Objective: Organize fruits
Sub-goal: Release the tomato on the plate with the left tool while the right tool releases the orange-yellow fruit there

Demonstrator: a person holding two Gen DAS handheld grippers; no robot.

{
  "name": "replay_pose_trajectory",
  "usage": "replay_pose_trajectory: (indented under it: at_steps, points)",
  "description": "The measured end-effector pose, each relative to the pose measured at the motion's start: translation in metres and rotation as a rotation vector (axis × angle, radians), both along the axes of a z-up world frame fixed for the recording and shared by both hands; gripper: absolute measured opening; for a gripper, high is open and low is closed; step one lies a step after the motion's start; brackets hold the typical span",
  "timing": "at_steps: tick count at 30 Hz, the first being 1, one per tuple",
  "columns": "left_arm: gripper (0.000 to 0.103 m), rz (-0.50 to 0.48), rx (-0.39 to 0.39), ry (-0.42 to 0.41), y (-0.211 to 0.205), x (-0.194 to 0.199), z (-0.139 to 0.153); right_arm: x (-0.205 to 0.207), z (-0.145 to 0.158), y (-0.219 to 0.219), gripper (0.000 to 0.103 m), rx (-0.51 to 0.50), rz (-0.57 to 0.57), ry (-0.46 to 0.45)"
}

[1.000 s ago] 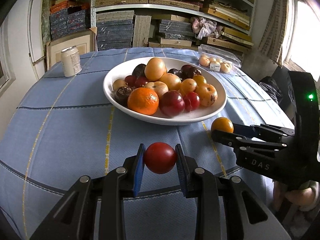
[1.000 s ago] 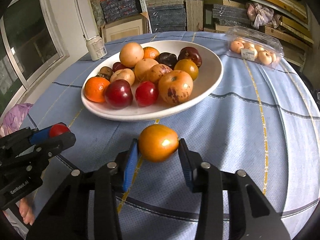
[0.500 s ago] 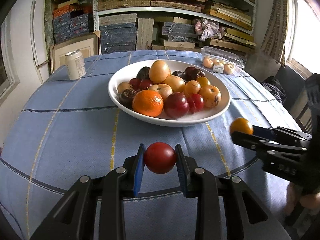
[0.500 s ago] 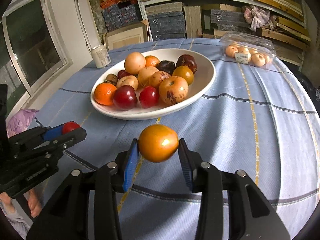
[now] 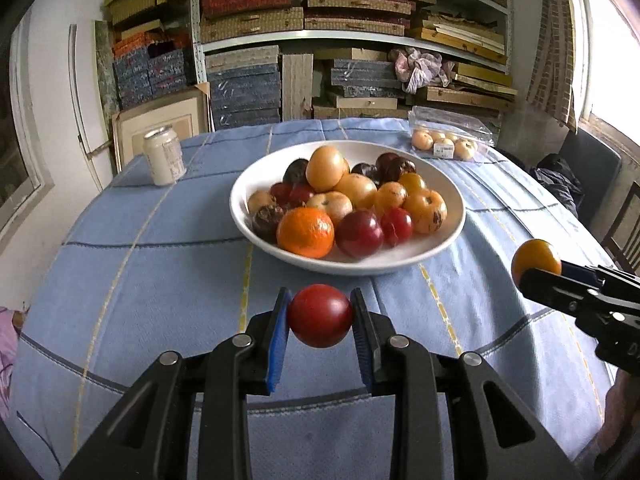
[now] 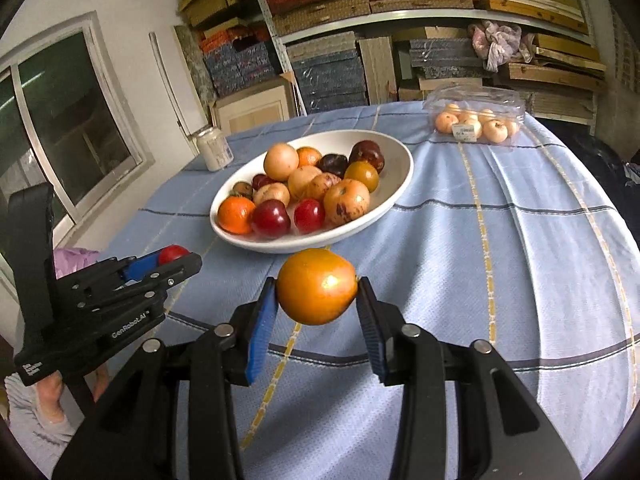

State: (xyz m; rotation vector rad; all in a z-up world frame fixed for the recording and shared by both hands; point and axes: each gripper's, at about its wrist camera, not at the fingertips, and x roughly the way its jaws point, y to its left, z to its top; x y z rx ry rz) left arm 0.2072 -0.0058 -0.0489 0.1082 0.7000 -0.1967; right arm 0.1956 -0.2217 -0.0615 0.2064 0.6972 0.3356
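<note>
My left gripper [image 5: 320,316] is shut on a dark red fruit [image 5: 320,315], held above the blue tablecloth short of the bowl. My right gripper [image 6: 317,286] is shut on an orange-yellow fruit [image 6: 317,286], also held above the cloth near the bowl's front. A white bowl [image 5: 448,188] [image 6: 400,168] in the table's middle holds several red, orange, yellow and dark fruits. Each gripper shows in the other's view: the right one [image 5: 536,264] at the right, the left one [image 6: 172,258] at the left.
A clear plastic box of pale fruits [image 5: 448,140] [image 6: 476,120] lies at the back right of the table. A white can [image 5: 164,156] [image 6: 214,148] stands at the back left. Shelves of stacked boxes stand behind the table.
Both grippers have drawn back and up from the bowl with their fruits still held; the bowl looks smaller and farther. The right gripper has moved further right in the left view.
</note>
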Motion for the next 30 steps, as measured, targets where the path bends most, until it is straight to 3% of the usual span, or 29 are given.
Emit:
replay_pose_trajectory:
  at_steps: [8,16,22,30]
  points:
    - [0.030,0.003,0.056,-0.038,-0.003,0.026,0.021,0.022,0.035,-0.006,0.040,0.000,-0.012,-0.050]
    - [0.030,0.020,0.075,-0.068,-0.004,0.073,0.044,0.069,0.068,0.001,0.039,0.001,0.000,-0.100]
    - [0.030,0.012,0.077,-0.061,-0.013,0.106,0.042,0.109,0.067,0.011,0.039,-0.005,0.024,-0.088]
    - [0.030,0.001,0.070,-0.031,-0.024,0.135,0.025,0.152,0.043,0.018,0.039,-0.013,0.032,-0.039]
